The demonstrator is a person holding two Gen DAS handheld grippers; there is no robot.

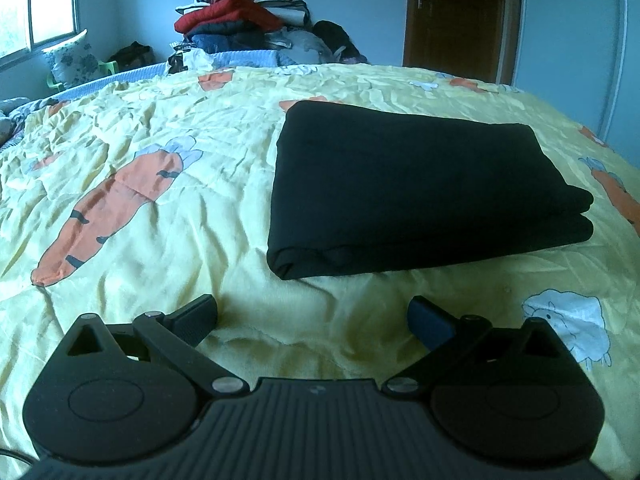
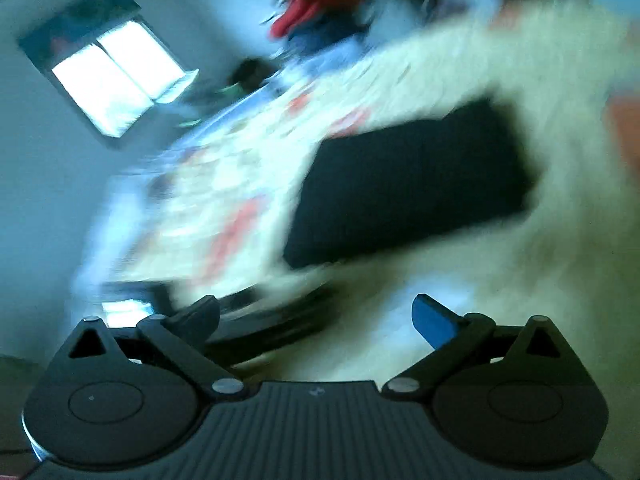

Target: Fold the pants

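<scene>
Black soft-fabric pants point(image 1: 420, 196), folded into a compact rectangle, lie on the yellow carrot-print bed quilt point(image 1: 160, 184). Left gripper point(image 1: 312, 316) and right gripper point(image 2: 316, 316): jaws open, empty. The limp, light cloth is probably best held at its thick folded edge.

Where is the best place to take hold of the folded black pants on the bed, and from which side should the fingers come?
Probably the near rolled fold of the black pants, coming low from the camera side. That edge is thick and rounded and faces the open left gripper, so one finger could slide under it along the bedspread. The right end shows loose stacked layers, likely to spill.
</scene>
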